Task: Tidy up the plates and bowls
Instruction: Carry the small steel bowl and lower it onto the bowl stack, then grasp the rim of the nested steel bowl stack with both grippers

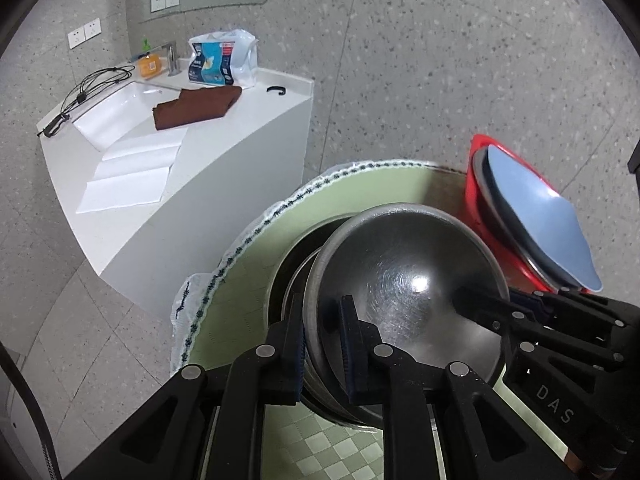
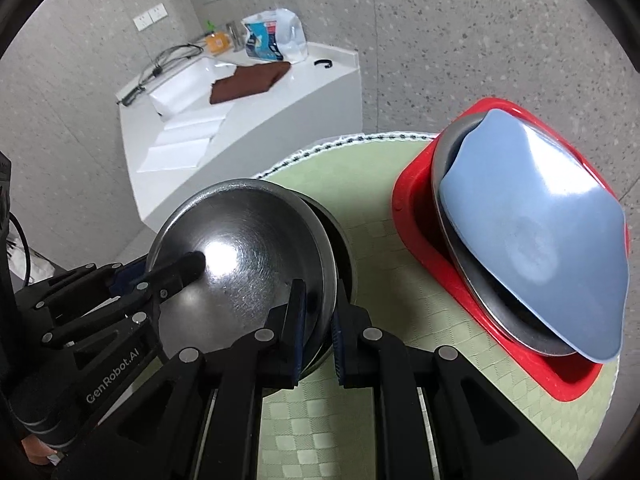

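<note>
In white letters, "DAS" stands on the right gripper (image 1: pixel 460 304) at lower right, and "GenRobot.AI" on the left gripper (image 2: pixel 196 262) at lower left.

A round surface (image 2: pixel 360 216) with a pale green checked cover and a white lace-like edge trimmed in dark stitching filled the lower middle of both views; on it, toward the lower left of the right wrist frame, sat a stack of steel bowls (image 2: pixel 240 256), the top one tilted; at the right of that frame a red tray (image 2: pixel 416 216) rested on the same cover, near the far rim, well apart from the stack; speckled grey floor (image 2: pixel 480 40) lay beyond.
</note>
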{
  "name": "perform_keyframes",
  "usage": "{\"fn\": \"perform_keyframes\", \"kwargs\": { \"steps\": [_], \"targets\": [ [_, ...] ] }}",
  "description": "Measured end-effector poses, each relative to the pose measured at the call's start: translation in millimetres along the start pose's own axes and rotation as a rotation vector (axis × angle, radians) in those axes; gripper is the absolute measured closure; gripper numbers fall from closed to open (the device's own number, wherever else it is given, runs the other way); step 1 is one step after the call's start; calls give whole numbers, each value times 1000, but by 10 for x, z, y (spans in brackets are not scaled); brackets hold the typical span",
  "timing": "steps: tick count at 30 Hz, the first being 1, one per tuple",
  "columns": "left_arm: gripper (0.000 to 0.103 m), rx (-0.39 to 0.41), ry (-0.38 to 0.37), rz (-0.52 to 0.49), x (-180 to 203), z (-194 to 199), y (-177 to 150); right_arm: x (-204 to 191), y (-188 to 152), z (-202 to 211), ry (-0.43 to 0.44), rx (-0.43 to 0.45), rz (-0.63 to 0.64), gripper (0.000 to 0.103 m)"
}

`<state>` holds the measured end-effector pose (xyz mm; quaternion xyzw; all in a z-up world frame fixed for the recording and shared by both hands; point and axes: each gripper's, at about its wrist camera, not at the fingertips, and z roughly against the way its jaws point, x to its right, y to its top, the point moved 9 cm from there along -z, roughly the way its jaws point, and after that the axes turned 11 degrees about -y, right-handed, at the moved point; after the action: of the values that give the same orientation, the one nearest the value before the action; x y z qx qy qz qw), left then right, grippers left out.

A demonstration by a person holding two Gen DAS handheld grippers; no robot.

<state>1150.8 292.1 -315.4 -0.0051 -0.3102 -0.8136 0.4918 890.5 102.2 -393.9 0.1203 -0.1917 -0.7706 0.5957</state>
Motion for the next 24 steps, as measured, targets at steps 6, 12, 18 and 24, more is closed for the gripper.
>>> {"fn": "perform_keyframes", "kwargs": {
  "steps": [6, 12, 18, 24],
  "targets": [
    [90, -19, -21, -9, -45, -133, -36, 26, 3, -60, -59, 4, 7, 88],
    [89, -15, -38, -8, -90, -174, -28, 23, 19, -73, -99, 21, 21, 88],
    [90, -5, -22, -4, -123, -135, -76, 32, 13, -80, -126, 26, 10, 55],
    [88, -6, -9, -19, -91, -137, -114, 89, -64, -202, -74, -21, -41, 51]
  ]
}}
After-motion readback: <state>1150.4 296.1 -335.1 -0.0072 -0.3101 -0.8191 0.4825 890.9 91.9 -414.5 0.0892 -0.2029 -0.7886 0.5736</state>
